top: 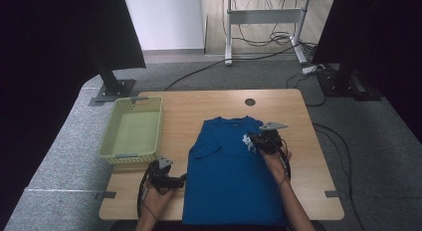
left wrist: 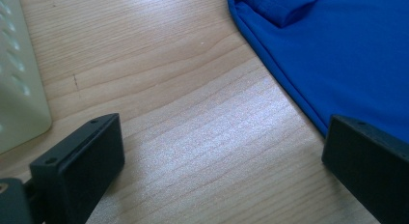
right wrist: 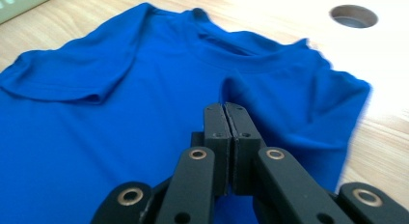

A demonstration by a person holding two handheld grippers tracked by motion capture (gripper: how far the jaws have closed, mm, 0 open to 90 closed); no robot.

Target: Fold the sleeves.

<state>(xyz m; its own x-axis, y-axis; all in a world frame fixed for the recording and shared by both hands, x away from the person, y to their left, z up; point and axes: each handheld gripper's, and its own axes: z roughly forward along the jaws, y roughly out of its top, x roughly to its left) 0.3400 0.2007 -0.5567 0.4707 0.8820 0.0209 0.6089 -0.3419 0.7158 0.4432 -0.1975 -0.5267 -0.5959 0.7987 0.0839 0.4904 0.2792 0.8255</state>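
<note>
A blue T-shirt (top: 229,181) lies flat on the wooden table (top: 308,141), collar toward the far side. My right gripper (top: 255,141) rests over the shirt's right shoulder area. In the right gripper view its jaws (right wrist: 225,108) are pressed together, shut on a small raised pinch of the blue T-shirt (right wrist: 120,137) below the collar. My left gripper (top: 180,180) sits low on the bare wood just left of the shirt's lower edge. In the left gripper view it (left wrist: 217,137) stands open, and the blue T-shirt (left wrist: 347,55) has its hem beside the right-hand jaw.
A pale green basket (top: 113,122) stands on the table's left side, with a corner of the basket (left wrist: 19,89) close to my left gripper. A round cable hole (top: 250,102) lies beyond the collar. Bare wood flanks the shirt on both sides.
</note>
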